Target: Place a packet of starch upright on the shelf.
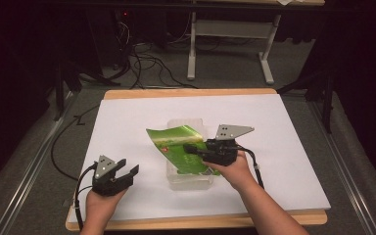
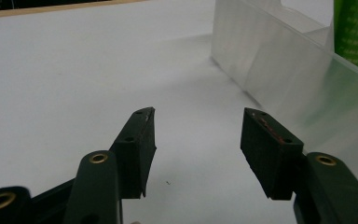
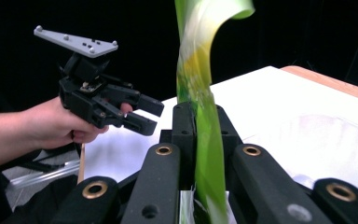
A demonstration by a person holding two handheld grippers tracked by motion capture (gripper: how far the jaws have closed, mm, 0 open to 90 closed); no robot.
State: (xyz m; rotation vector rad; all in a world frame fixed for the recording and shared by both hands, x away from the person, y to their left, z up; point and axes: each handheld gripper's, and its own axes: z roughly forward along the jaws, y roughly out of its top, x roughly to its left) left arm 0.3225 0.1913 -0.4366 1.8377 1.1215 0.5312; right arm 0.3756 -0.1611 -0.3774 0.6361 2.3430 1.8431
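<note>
- The right gripper (image 1: pixel 192 148), centre of the high view, clamps the green foil packet (image 1: pixel 178 147) over the clear plastic bin (image 1: pixel 188 180).
- The packet (image 3: pixel 205 140) rises between its jaws.
- The left gripper (image 1: pixel 129 167), lower left, stands open and empty, just beside the bin wall (image 2: pixel 279 70).

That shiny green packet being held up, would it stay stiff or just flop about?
Probably floppy: the green packet curls over above the right gripper that pinches it. It looks thin, so likely light. Its glossy surface may be slippery.
</note>
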